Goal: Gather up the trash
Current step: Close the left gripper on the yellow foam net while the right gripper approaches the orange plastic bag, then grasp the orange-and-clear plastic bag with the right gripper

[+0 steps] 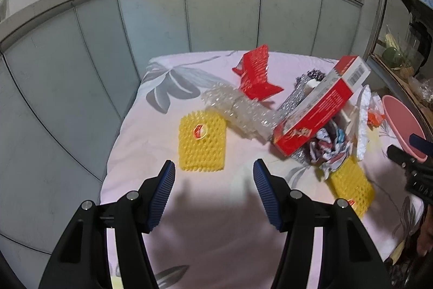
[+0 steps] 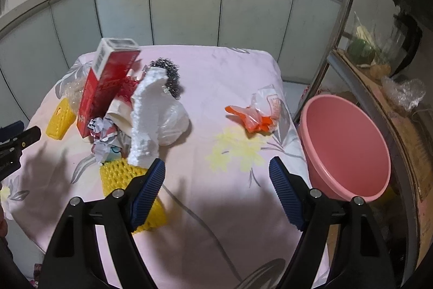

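Trash lies on a table with a pink flowered cloth (image 1: 216, 234). My left gripper (image 1: 213, 167) is open and empty, just short of a yellow foam net (image 1: 201, 144). Beyond lie bubble wrap (image 1: 238, 110), a red wrapper (image 1: 255, 75) and a red carton (image 1: 322, 104) leaning on a heap with crumpled paper (image 1: 328, 145) and a second yellow net (image 1: 351, 186). My right gripper (image 2: 216, 169) is open and empty above the cloth (image 2: 216, 221). In its view are the carton (image 2: 108, 83), white foam (image 2: 144, 115), an orange plastic wrapper (image 2: 257, 113) and a pink basin (image 2: 346, 145) at the right.
Grey kitchen cabinets (image 1: 216, 12) stand behind the table, with pans on the counter. A metal shelf rack (image 2: 379, 72) with jars stands at the right behind the basin. A silvery scrubber (image 2: 167, 72) lies at the back of the heap.
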The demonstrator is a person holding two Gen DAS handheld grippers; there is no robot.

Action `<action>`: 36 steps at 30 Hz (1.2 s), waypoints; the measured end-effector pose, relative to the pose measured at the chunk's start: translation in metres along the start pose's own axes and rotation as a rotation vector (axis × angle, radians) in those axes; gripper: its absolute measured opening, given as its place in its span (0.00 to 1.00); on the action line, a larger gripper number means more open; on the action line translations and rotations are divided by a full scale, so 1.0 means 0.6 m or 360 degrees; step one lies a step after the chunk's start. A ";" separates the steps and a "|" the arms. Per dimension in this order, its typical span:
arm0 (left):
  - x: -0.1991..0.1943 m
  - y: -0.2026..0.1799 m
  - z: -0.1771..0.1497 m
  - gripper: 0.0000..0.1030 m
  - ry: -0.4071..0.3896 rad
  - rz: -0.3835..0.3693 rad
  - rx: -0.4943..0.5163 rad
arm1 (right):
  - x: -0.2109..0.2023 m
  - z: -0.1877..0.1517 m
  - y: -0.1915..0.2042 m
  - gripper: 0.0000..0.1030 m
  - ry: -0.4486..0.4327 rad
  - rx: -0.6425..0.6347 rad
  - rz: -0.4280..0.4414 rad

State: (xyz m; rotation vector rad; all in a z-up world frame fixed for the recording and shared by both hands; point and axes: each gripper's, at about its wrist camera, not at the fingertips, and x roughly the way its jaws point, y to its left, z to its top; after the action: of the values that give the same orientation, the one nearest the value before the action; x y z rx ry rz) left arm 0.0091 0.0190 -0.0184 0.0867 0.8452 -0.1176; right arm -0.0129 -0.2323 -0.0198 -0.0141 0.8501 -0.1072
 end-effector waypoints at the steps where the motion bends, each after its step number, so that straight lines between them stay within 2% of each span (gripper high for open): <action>1: 0.002 0.006 -0.001 0.58 0.0009 -0.0008 0.0008 | 0.000 -0.001 -0.007 0.77 0.0008 0.0011 0.0015; 4: 0.004 0.022 -0.004 0.58 0.0022 -0.0022 0.0045 | 0.001 -0.002 -0.024 0.77 0.0022 0.0037 0.0049; 7: 0.008 0.036 -0.002 0.58 0.0056 -0.0058 0.0073 | 0.005 -0.001 -0.036 0.71 0.0040 0.0045 0.0076; 14: 0.042 0.051 0.017 0.58 0.0173 -0.0165 0.0030 | 0.013 0.003 -0.053 0.60 0.0079 0.0067 0.0156; 22: 0.103 0.052 0.052 0.58 0.0275 -0.0209 -0.0098 | 0.011 0.016 -0.071 0.60 0.0052 0.0086 0.0244; 27: 0.137 0.050 0.054 0.58 0.0334 -0.0164 -0.0097 | 0.022 0.033 -0.089 0.60 0.0044 0.0088 0.0235; 29: 0.146 0.051 0.052 0.52 0.0352 -0.0154 -0.0094 | 0.032 0.040 -0.096 0.60 0.0053 0.0088 0.0229; 31: 0.152 0.054 0.048 0.35 0.0367 -0.0170 -0.0109 | 0.041 0.048 -0.101 0.60 0.0060 0.0090 0.0236; 32: 0.153 0.056 0.047 0.31 0.0362 -0.0174 -0.0116 | 0.046 0.052 -0.104 0.60 0.0059 0.0090 0.0237; 33: 0.152 0.057 0.046 0.20 0.0352 -0.0179 -0.0121 | 0.051 0.058 -0.107 0.60 0.0058 0.0091 0.0238; 36: 0.149 0.056 0.046 0.17 0.0332 -0.0190 -0.0113 | 0.066 0.073 -0.115 0.60 0.0061 0.0100 0.0246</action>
State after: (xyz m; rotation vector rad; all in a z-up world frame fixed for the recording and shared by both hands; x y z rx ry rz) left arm 0.0928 0.0426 -0.0664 -0.0187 1.0624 -0.1933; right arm 0.0395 -0.3060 -0.0167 0.1126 0.8826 0.0114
